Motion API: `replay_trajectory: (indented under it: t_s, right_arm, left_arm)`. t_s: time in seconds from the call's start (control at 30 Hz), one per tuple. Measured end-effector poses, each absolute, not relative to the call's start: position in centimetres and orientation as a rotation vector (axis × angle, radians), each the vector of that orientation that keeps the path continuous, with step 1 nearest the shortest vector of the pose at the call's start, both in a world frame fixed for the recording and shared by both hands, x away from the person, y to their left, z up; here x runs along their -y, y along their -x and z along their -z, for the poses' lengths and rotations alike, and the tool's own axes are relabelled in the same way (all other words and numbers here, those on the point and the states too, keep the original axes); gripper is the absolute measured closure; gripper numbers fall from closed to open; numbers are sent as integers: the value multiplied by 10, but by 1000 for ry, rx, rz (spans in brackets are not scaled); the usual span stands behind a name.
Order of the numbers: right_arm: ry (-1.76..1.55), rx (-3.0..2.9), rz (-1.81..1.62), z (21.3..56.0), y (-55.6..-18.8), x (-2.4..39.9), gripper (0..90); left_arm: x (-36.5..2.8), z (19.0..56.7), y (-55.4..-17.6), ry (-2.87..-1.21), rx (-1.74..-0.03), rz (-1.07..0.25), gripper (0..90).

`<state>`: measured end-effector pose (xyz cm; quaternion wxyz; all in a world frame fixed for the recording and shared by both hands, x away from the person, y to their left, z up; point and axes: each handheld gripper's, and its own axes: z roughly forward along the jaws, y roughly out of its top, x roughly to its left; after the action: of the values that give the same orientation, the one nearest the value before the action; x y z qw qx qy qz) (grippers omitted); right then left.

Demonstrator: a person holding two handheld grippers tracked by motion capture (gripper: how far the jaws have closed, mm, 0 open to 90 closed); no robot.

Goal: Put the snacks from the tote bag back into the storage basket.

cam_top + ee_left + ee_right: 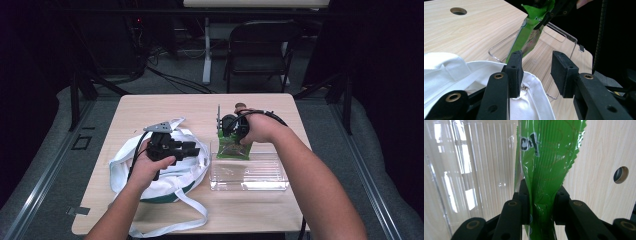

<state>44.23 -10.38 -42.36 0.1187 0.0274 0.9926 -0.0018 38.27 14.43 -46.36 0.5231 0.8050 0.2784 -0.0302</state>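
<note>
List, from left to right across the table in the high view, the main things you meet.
White cloth bag → left gripper above it → clear plastic tray, with the green packet at its far left end, held by the right gripper.

bag (165, 175) left on table (260, 107), bin (248, 172) right, packet (232, 146) over bin

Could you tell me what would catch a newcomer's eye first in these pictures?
The bright green snack packet stands out first, pinched in the right gripper above the clear plastic bin at the table's middle right. Next comes the white cloth bag at the left, where the left gripper hovers over its rim with its fingers apart.
</note>
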Motion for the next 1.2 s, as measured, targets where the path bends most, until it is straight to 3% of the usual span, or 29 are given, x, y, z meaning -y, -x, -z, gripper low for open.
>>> replay_trajectory:
  t_s: [0.8,1.2]
  right_arm:
    - [-32,-2912,19,447,-462,85,732]
    - [-63,-2872,-14,448,-465,85,626]
  left_arm:
    - [-154,464,-386,-1901,-693,69,616]
    - [-156,464,-385,-1899,-701,64,617]
